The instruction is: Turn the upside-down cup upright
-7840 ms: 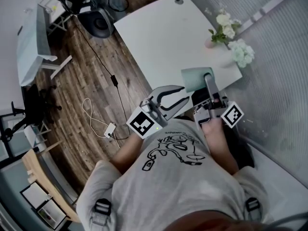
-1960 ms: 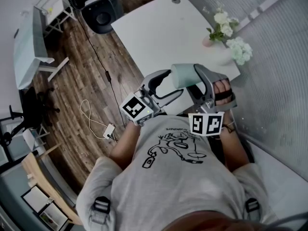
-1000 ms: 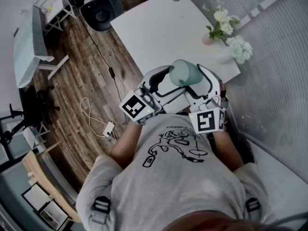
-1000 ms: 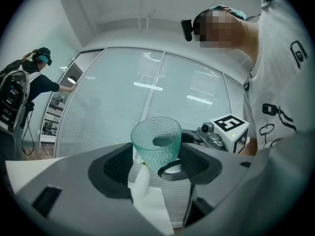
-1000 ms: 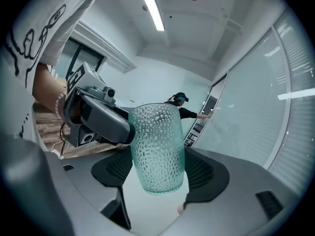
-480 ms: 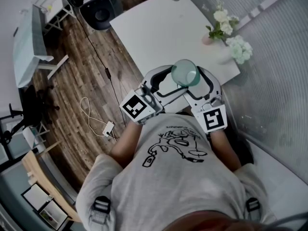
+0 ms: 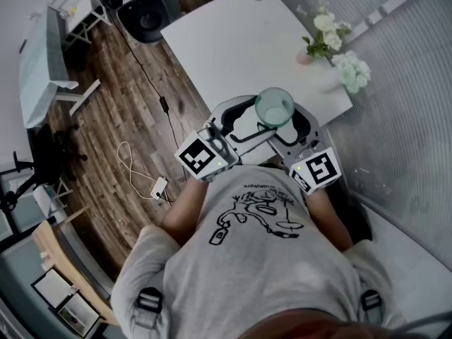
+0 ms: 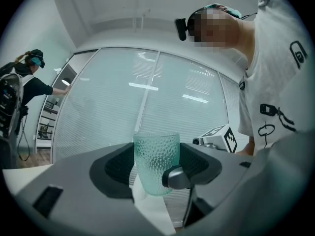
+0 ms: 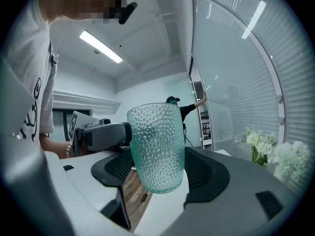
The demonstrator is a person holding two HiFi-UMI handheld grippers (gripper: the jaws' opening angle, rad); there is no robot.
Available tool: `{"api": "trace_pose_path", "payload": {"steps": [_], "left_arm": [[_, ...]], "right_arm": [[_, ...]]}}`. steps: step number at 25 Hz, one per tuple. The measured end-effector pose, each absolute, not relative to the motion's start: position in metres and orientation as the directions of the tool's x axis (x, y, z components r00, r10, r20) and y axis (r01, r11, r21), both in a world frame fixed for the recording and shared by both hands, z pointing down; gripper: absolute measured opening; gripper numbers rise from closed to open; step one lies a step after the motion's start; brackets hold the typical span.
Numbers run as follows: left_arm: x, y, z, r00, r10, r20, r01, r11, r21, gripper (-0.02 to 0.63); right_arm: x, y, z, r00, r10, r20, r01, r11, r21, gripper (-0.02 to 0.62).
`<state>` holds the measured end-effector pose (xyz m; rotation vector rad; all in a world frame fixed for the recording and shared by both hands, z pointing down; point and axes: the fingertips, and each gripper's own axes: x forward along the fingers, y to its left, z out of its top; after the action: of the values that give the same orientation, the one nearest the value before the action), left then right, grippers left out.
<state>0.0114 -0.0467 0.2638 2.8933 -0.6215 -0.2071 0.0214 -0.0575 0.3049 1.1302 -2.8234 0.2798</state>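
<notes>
right gripper point(image 9: 156, 154) clamped on cup point(image 7: 274, 106) | cup upright, mouth up, aloft over near edge of table point(image 7: 233, 41) | left gripper point(image 8: 156, 163) jaws wide, flanking cup

Wood plank floor point(image 7: 127, 119) on the left with a cable point(image 7: 167, 116) trailing over it, white table point(image 7: 233, 41) further out, flowers point(image 7: 339, 55) by the frosted glass wall point(image 7: 409, 119) on the right.

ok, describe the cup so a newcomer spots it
Find the white rectangular table. Over its near edge, the right tool holds a pale green dimpled glass cup, mouth up. Unlike the white flowers behind it, it is see-through.
</notes>
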Motion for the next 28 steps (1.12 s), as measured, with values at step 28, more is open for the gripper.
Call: {"api": "trace_pose_path", "payload": {"steps": [28], "left_arm": [[0.021,-0.047,0.332,0.923,-0.381,0.052,-0.385,-0.910,0.154,0.285]], "right_arm": [[0.024,-0.058,0.382,-0.766,-0.575,0.287,-0.636,0.744,-0.204,0.345]]}}
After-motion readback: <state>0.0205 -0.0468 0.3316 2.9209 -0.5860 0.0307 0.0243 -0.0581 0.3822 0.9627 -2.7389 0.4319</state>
